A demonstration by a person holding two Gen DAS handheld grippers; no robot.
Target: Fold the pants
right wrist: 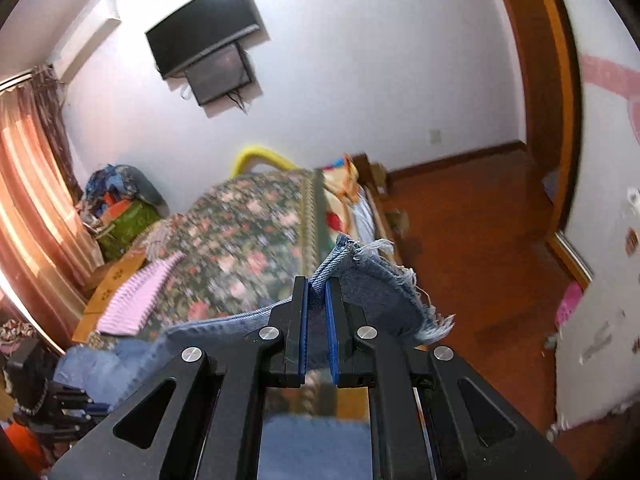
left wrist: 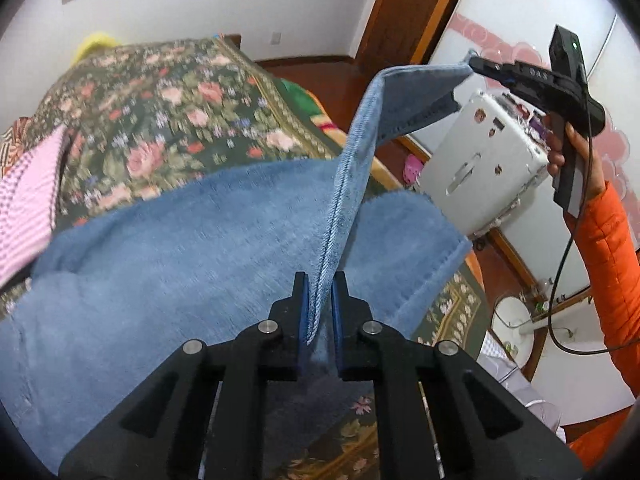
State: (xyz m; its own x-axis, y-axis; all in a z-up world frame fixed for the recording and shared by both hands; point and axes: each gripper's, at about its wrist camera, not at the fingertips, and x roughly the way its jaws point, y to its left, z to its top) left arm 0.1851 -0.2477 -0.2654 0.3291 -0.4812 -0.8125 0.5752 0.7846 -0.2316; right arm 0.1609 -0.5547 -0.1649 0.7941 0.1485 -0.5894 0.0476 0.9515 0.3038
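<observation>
Light blue jeans lie spread on a floral bedspread. My left gripper is shut on the seamed side edge of one leg, which rises from it toward the upper right. The right gripper shows in the left wrist view, shut on the far corner of that leg and holding it up in the air. In the right wrist view my right gripper is shut on the frayed hem of the jeans, with the bed beyond. The left gripper shows dimly at the lower left.
A pink striped cloth lies on the bed's left side. A white box-like appliance stands right of the bed on the red floor. A wooden door frame, wall screens, curtains and a clutter pile surround the bed.
</observation>
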